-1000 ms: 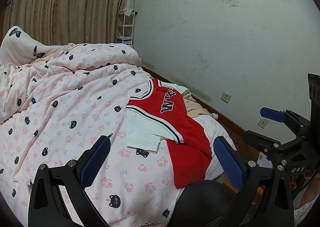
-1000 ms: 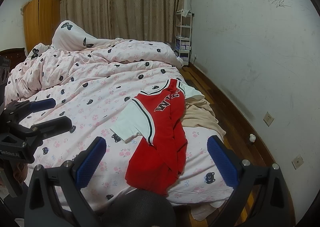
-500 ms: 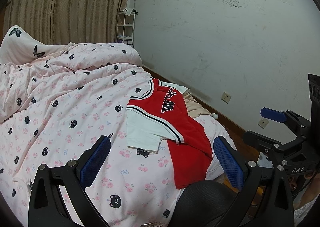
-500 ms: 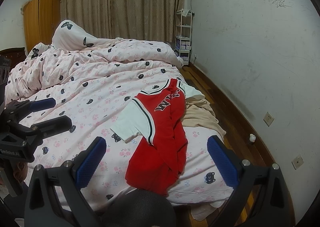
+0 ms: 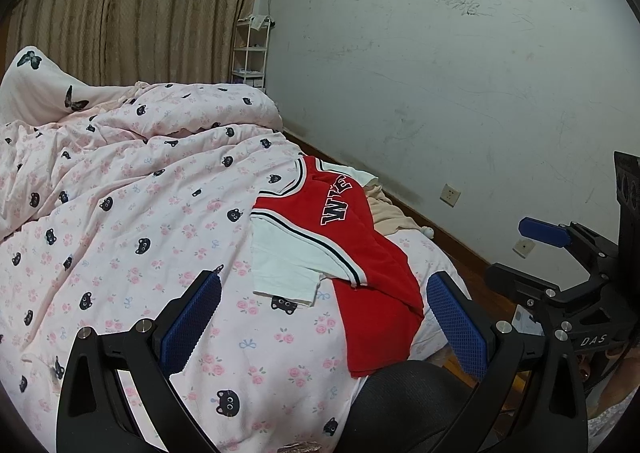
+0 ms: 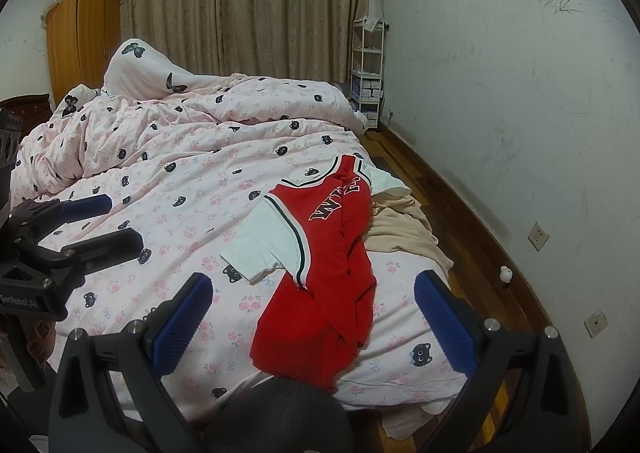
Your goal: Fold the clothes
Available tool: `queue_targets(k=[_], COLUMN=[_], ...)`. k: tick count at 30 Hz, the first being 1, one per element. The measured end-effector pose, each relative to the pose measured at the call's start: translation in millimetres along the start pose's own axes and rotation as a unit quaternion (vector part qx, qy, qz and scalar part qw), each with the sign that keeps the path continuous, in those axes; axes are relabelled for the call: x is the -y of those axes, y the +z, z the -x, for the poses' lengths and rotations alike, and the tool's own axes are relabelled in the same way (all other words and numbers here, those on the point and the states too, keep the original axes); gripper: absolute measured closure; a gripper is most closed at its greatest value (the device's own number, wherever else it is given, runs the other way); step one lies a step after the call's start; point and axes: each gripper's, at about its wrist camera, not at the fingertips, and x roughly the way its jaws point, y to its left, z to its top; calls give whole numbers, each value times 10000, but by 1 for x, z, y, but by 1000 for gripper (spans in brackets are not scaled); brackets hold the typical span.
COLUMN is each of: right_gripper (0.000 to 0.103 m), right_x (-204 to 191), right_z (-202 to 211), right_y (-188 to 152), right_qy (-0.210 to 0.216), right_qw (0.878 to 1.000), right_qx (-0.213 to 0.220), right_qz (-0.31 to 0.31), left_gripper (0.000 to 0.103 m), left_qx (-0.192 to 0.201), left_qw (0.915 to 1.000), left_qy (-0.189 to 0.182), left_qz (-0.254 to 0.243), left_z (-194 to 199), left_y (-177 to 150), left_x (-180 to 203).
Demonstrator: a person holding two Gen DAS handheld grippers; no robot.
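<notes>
A red jersey (image 5: pixel 352 237) (image 6: pixel 336 253) with white sleeves and white lettering lies rumpled near the bed's right edge. A beige garment (image 5: pixel 386 213) (image 6: pixel 404 229) lies partly under it toward the wall. My left gripper (image 5: pixel 324 317) hovers open above the bed's near end, short of the jersey, nothing between its blue pads. My right gripper (image 6: pixel 312 325) is open too, held just before the jersey's red hem. Each gripper shows at the side of the other's view, the right one (image 5: pixel 556 253) and the left one (image 6: pixel 80 221).
The bed carries a pink floral duvet (image 5: pixel 132 213) (image 6: pixel 180 173) with black cat faces, bunched at the far end. A white wall (image 5: pixel 440 93) runs along the right, with wooden floor (image 6: pixel 472 253) between. A white shelf (image 6: pixel 368 69) and wooden wardrobe (image 6: pixel 80 41) stand at the back. A dark rounded object (image 6: pixel 280 417) sits low in front.
</notes>
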Motion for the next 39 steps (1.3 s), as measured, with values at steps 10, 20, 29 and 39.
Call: queue_targets(k=[10,20,29,39], right_gripper=[1,1,1,1], right_x=[4,10,23,34], right_z=[-32,-79,-108,-135], right_y=[-11,-24,-34,-43], right_qy=[66,91,20,41], right_qw=[9997,9984,9965,9941], right_qx=[-210,-531,-799,-1032], right_qz=[-127,-184,-252,-325], left_gripper=[1,1,15,38], left_qx=[-196,-554,-802,-999], left_qw=[9990,9934,9891,9871], left_qy=[-138,-646,-1001,-721], left_qz=[365,772,718,1025], left_z=[-32,-98,-165,-208], left_y=[-12,-20,-21,-25], left_x=[-28,-62,-72,-97])
